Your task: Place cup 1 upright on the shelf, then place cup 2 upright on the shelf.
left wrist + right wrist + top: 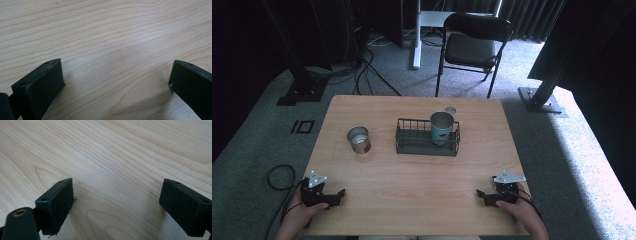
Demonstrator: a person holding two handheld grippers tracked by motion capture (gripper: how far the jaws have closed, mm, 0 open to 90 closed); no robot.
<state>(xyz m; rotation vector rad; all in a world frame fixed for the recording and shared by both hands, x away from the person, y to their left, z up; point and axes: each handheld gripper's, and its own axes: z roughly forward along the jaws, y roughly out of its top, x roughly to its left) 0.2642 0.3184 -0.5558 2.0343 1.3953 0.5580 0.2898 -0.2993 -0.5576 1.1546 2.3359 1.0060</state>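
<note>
left gripper (339,194): at about 8 o'clock on the table (412,190), near the front edge, held in the left hand (299,212); grey plate on top; jaws point toward 3 o'clock.
left gripper state: jaws spread wide in the left gripper view (116,75), with bare wood between them; it holds nothing.
right gripper (482,195): at about 4 o'clock on the table, near the front edge, held in the right hand (522,212); grey plate on top; jaws point toward 9 o'clock.
right gripper state: jaws spread wide in the right gripper view (116,195), wood grain between them; it holds nothing.
short can (358,139): at about 10 o'clock from the table's middle, upright, open top, standing alone on the wood, just left of the basket, well apart from both grippers; the left gripper is the nearer one.
basket (412,143): dark wire, near the table's middle, slightly toward 12 o'clock.
tall can (442,127): upright in the basket's right end, teal label, open top.
small round thing (450,110): behind the basket at about 1 o'clock; too small to tell what it is.
chair (472,47): black, on the carpet beyond the table at 12 o'clock.
</note>
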